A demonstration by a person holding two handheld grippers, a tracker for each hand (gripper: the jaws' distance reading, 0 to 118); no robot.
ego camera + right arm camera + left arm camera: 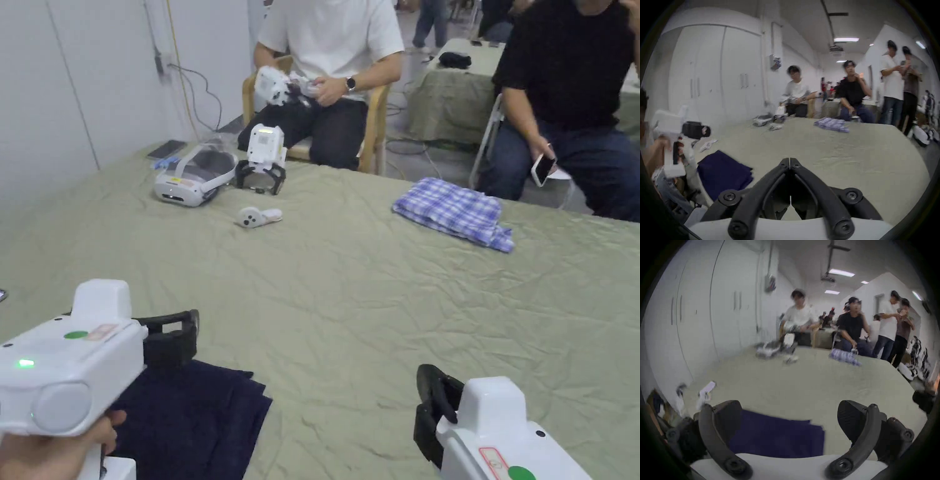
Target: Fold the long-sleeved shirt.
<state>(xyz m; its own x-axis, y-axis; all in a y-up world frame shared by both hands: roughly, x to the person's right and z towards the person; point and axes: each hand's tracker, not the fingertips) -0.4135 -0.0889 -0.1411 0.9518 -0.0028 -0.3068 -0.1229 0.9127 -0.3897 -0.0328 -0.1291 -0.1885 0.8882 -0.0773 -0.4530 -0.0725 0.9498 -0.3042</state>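
A dark navy shirt (187,419) lies folded into a flat stack at the near left of the green-covered table (375,300). My left gripper (172,340) hovers just above its far edge, jaws wide apart with nothing between them; in the left gripper view the navy shirt (776,438) shows below the spread jaws of the left gripper (786,415). My right gripper (437,400) is held over bare cloth to the right of the shirt. In the right gripper view the right gripper (789,160) has its jaws pressed together, empty, with the navy shirt (724,172) to its left.
A folded blue checked garment (456,212) lies at the far right of the table. A white headset (194,175), another gripper (262,159) and a small controller (256,217) sit at the far left. Two seated persons are behind the far edge.
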